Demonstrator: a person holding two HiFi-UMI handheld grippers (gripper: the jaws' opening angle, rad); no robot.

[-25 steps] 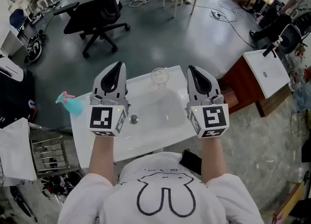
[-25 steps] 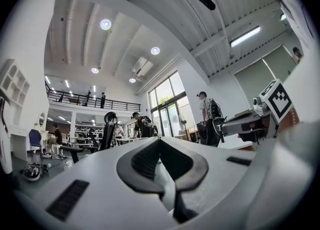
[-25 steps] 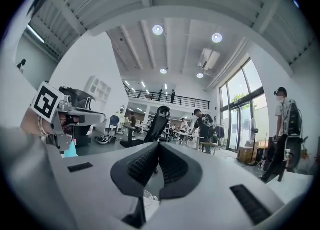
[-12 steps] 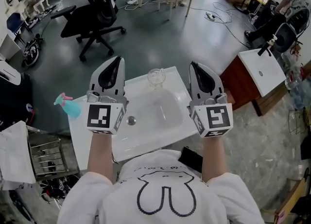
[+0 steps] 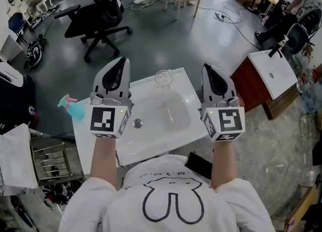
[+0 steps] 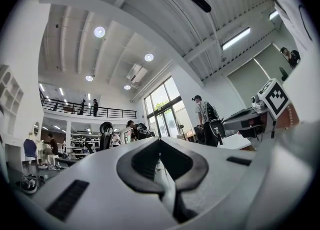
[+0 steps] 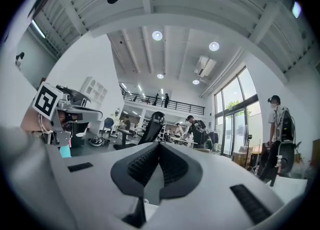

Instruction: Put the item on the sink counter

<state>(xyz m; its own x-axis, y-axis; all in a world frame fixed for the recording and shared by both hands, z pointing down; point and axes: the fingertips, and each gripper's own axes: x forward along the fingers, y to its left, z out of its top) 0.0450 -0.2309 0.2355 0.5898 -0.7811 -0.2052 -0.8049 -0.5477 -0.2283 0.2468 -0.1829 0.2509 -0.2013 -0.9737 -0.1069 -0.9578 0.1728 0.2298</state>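
Both hand-held grippers are hovering level above the near half of the white rectangular sink counter (image 5: 84, 143); the left gripper (image 5: 119, 67) is showing its jaws pressed together with nothing between them, and the right gripper (image 5: 211, 72) is likewise sitting fully closed and empty; neither is touching any object. Below and between them the recessed white basin (image 5: 166, 115) is lying empty, with its round metal drain (image 5: 137, 123) towards the left gripper. Beyond the basin, the small clear glass vessel (image 5: 164, 78), judged to be the task's item, is standing upright on the far rim of the counter, mouth up, long axis vertical; it is lying straight ahead of the person, roughly midway between the two gripper tips, so neither hand is clearly nearer. A teal plastic spray bottle (image 5: 71, 109) is sitting at the counter's left edge, beside the left gripper; whether it is resting on the counter cannot be told. A black office chair (image 5: 98, 12) is standing well beyond.
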